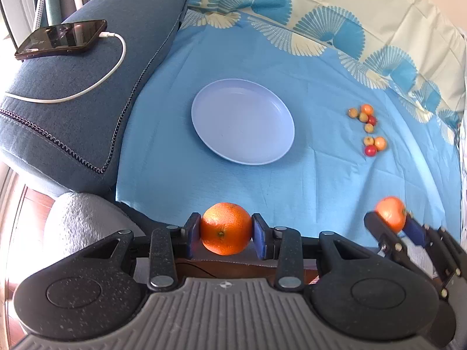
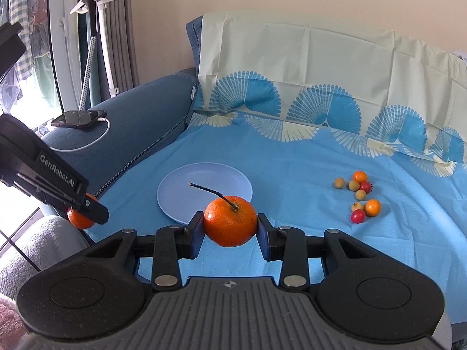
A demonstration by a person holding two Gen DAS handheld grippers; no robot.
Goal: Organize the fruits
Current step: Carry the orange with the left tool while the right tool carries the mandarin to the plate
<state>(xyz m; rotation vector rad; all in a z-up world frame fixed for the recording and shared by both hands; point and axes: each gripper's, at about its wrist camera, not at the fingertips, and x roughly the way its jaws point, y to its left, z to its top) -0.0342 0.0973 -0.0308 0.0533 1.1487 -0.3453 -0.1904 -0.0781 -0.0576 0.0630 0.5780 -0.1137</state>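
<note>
On a blue sheet (image 1: pixel 321 175) spread over a sofa, an empty lilac plate (image 1: pixel 242 121) waits at twelve o'clock of both tools. Each fruit appears mid-carry toward it; the next move likely calls for lowering and letting go over the dish. Left hand-held gripper (image 1: pixel 226 229) clamps an orange (image 1: pixel 226 229); right hand-held gripper (image 2: pixel 230 221) clamps a stemmed tangerine (image 2: pixel 230 221). Small fruits (image 2: pixel 360 195) lie at two o'clock.
</note>
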